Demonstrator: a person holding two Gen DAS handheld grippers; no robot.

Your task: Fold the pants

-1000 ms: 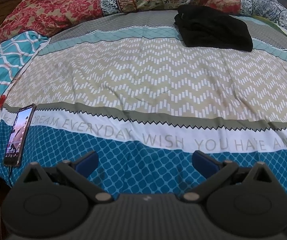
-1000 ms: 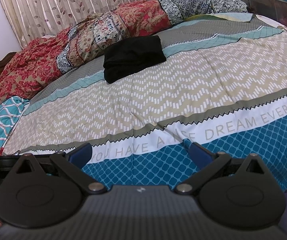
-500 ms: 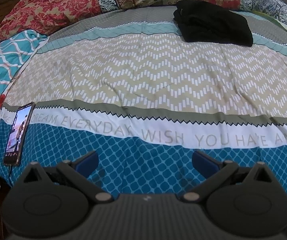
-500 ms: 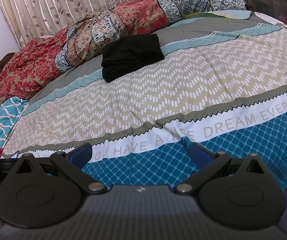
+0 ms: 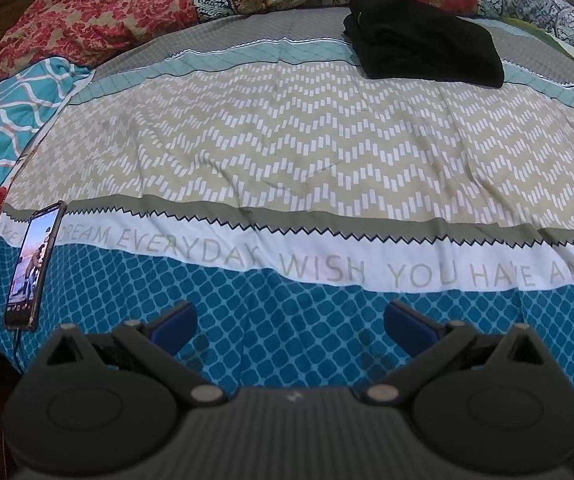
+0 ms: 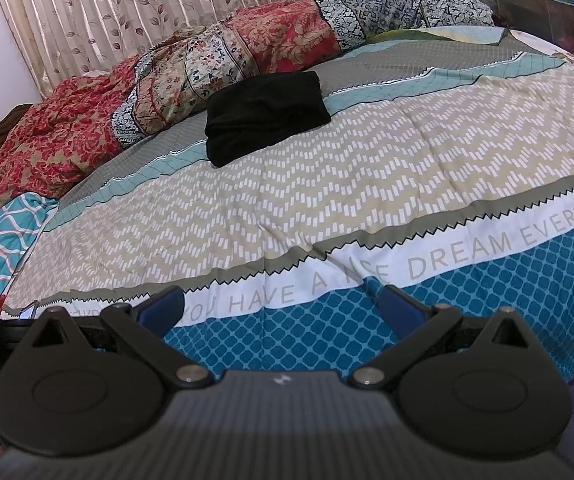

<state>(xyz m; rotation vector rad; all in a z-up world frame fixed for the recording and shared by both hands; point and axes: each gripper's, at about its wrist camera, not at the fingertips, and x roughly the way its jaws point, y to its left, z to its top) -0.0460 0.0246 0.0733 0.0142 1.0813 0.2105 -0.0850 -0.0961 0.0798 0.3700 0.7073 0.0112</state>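
1. Left gripper (image 5: 290,322) hangs over the blue near edge of the bedspread (image 5: 287,152), jaws spread wide, holding nothing; right gripper (image 6: 283,308) likewise, wide apart and empty.
2. A phone (image 5: 33,266) lies screen-up at the bedspread's left edge.
3. The black pants (image 5: 423,50) sit folded at the far side, just before the patterned quilt (image 6: 247,56); curtains (image 6: 127,8) hang behind.

Soft, even indoor light; faint shadows; strong fisheye bowing and dark corners; slight softness throughout
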